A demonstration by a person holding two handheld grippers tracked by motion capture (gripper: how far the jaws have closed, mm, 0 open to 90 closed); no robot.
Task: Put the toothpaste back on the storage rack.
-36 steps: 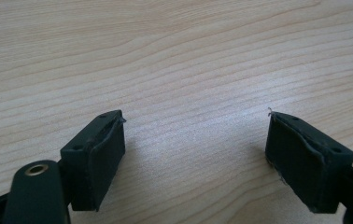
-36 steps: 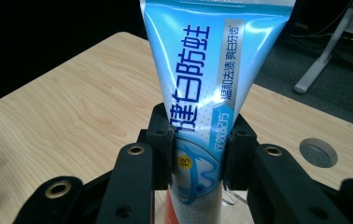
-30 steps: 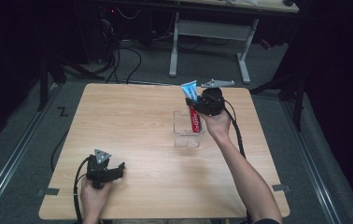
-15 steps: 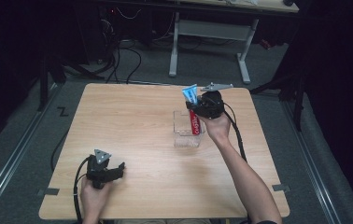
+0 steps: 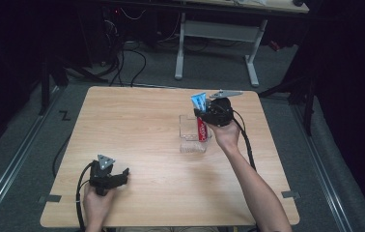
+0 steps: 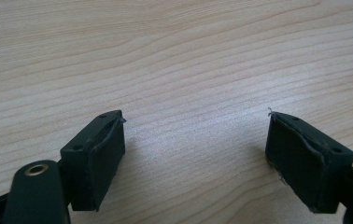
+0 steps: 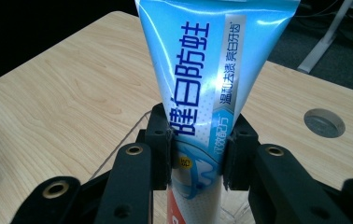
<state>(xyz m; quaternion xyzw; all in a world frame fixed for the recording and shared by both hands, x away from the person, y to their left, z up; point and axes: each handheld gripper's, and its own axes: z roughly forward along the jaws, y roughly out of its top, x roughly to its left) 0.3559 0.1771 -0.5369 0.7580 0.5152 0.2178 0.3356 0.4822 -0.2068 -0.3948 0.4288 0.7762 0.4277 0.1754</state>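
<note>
Toothpaste tube (image 7: 202, 84) standing in clear box (image 5: 190, 140), pinched by right claw (image 7: 198, 156), left claw (image 6: 195, 154) spread.

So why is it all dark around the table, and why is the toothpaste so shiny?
High view: light falls on the wooden table while the floor around it stays dim, and the clear box is hard to make out. Right gripper view: glare streaks the blue toothpaste tube, and the right gripper looks huge because it is so close. Left gripper view: soft shadows sit under the left gripper.

Blue-and-red toothpaste tube (image 7: 202, 84), clear bin (image 5: 190, 137), light wood-grain table (image 5: 137, 121), black tool (image 7: 198, 161).
</note>
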